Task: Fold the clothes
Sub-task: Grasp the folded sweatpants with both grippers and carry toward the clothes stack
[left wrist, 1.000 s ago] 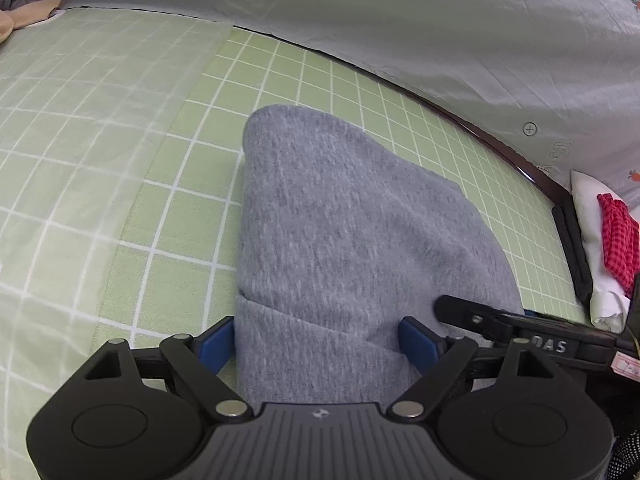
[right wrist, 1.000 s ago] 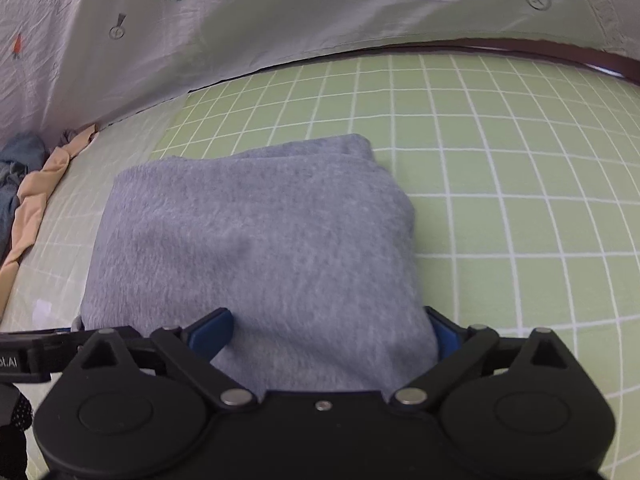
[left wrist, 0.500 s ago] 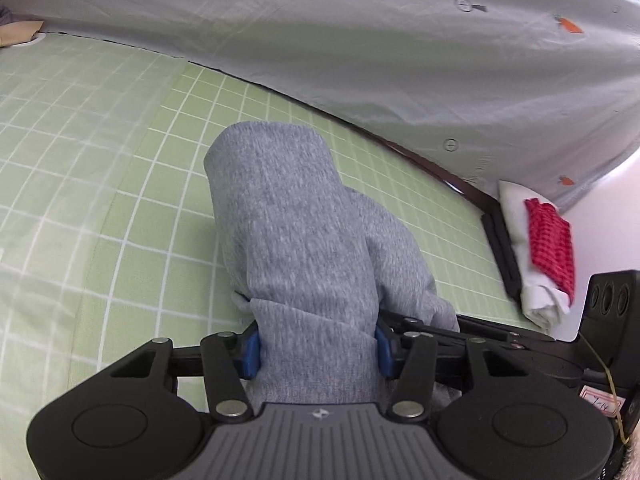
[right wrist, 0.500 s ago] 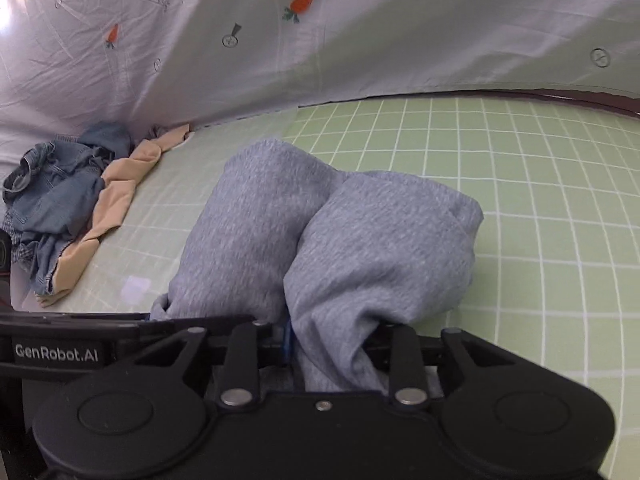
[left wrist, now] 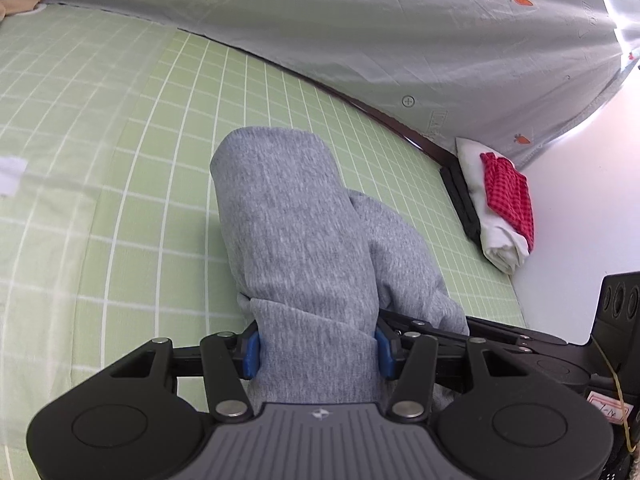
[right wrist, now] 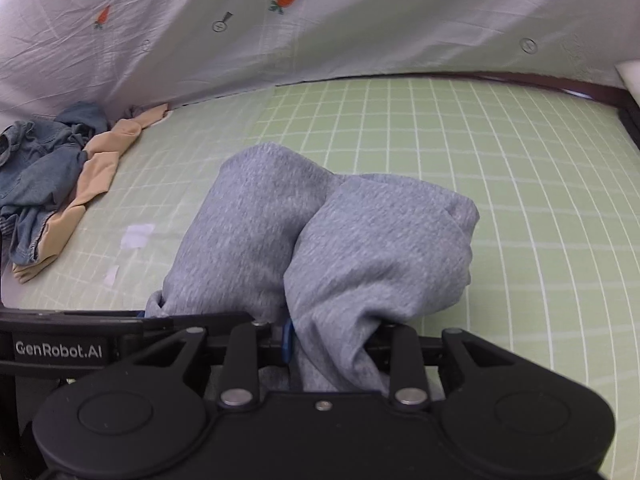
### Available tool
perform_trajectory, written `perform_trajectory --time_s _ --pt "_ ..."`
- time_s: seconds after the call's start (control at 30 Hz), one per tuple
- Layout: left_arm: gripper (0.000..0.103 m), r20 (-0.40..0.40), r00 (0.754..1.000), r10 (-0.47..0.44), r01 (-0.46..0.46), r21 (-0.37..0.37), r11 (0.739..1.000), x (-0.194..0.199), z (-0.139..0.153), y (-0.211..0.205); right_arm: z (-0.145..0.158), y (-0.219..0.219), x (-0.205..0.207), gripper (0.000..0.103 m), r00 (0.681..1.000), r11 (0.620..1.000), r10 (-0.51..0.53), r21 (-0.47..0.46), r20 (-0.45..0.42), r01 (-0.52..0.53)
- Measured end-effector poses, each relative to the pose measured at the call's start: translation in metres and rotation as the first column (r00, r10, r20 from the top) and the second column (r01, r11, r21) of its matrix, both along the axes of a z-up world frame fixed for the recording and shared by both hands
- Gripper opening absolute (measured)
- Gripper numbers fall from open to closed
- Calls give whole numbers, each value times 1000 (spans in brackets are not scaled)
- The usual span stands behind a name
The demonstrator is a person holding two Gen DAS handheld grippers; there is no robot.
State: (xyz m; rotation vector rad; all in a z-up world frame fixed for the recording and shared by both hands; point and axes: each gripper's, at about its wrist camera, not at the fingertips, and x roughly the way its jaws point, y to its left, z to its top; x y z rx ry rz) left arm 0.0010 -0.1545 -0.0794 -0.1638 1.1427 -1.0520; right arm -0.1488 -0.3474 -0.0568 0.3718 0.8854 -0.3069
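The grey garment (left wrist: 296, 240) hangs bunched at the centre of both views above the green checked sheet (left wrist: 120, 128), held at two spots. The left gripper (left wrist: 318, 352) is clamped on one fold, its blue pads (left wrist: 252, 354) pressing the cloth from both sides. The right gripper (right wrist: 332, 344) pinches another bunch narrowly. "GenRobot.AI" (right wrist: 58, 349) reads in white on a black bar at lower left of the right view. A denim garment (right wrist: 36, 168) and a tan cloth (right wrist: 92, 176) lie at left; a red checked cloth (left wrist: 508, 196) sits on a white bundle (left wrist: 496, 236) at right.
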Motion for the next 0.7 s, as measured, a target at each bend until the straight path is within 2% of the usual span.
perform_trajectory --time_s 0.17,0.37,0.53,0.7 --pt "53 -36 998 -42 42 -7 999 -9 -8 9 -5 14 -13 30 997 998 -68 3 -48 68" --pt "53 1 998 -65 65 -17 998 -29 1 -6 4 9 -34 30 995 996 -86 -19 -49 85" --pt "53 65 997 -30 31 -15 999 -56 13 -36 8 -19 -53 30 996 996 -87 -4 14 87" --pt "53 130 992 5 -5 1 1000 -111 21 -102 9 -80 -95 31 995 999 -51 -1 90 52"
